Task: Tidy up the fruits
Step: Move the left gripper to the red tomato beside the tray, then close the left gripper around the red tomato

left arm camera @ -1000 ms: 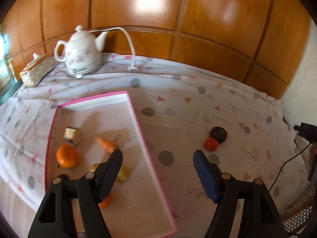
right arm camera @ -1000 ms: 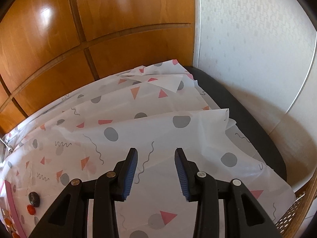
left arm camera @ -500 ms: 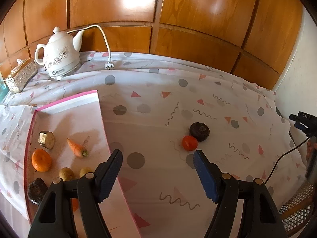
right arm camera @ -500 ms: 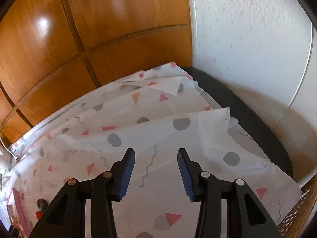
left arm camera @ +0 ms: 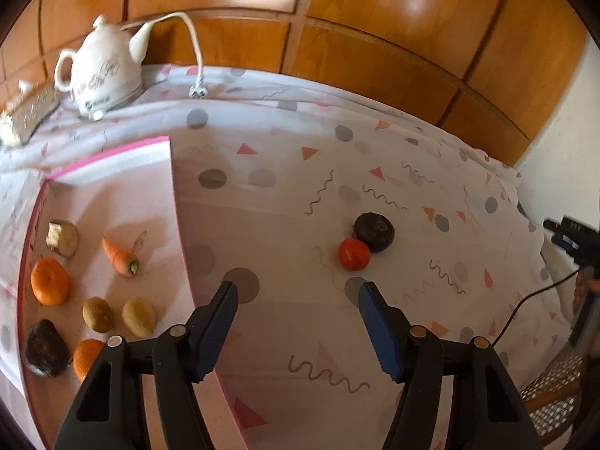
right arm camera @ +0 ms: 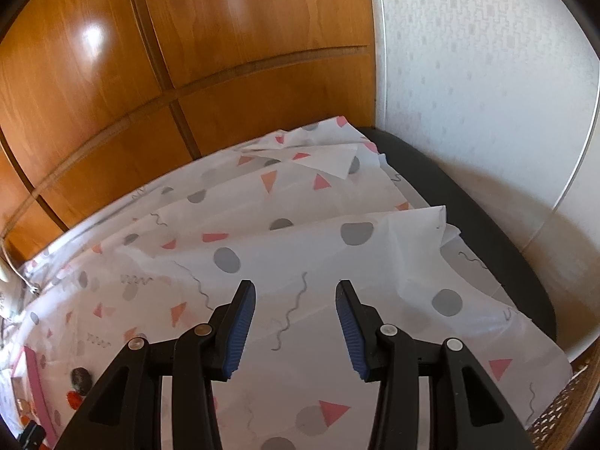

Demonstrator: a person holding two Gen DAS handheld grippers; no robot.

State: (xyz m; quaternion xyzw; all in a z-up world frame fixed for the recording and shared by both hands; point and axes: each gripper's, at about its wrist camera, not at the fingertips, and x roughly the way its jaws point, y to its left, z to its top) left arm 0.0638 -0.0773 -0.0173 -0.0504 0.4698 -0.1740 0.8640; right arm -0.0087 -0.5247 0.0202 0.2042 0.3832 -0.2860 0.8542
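A small red-orange fruit [left arm camera: 354, 254] and a dark round fruit [left arm camera: 374, 227] lie touching on the patterned tablecloth, just beyond my open, empty left gripper [left arm camera: 298, 288]. A pink-edged tray [left arm camera: 108, 165] at left holds an orange [left arm camera: 50, 281], a carrot [left arm camera: 119, 256], two yellowish fruits [left arm camera: 138, 317], a dark fruit [left arm camera: 45, 348], a cut piece [left arm camera: 62, 238] and another orange [left arm camera: 87, 357]. My right gripper [right arm camera: 296, 292] is open and empty above the cloth's right end; both loose fruits [right arm camera: 79, 378] show small at its far left.
A white teapot [left arm camera: 101, 71] with a cord and plug [left arm camera: 198, 92] stands at the back left beside a woven box [left arm camera: 30, 110]. Wood panelling backs the table. A dark table edge [right arm camera: 468, 225] and a white wall lie to the right. A wicker chair [left arm camera: 555, 390] stands at lower right.
The left gripper has swung right and closer to the two loose fruits, so the tray has slid to the left. The right gripper has shifted slightly; its jaws stay open.
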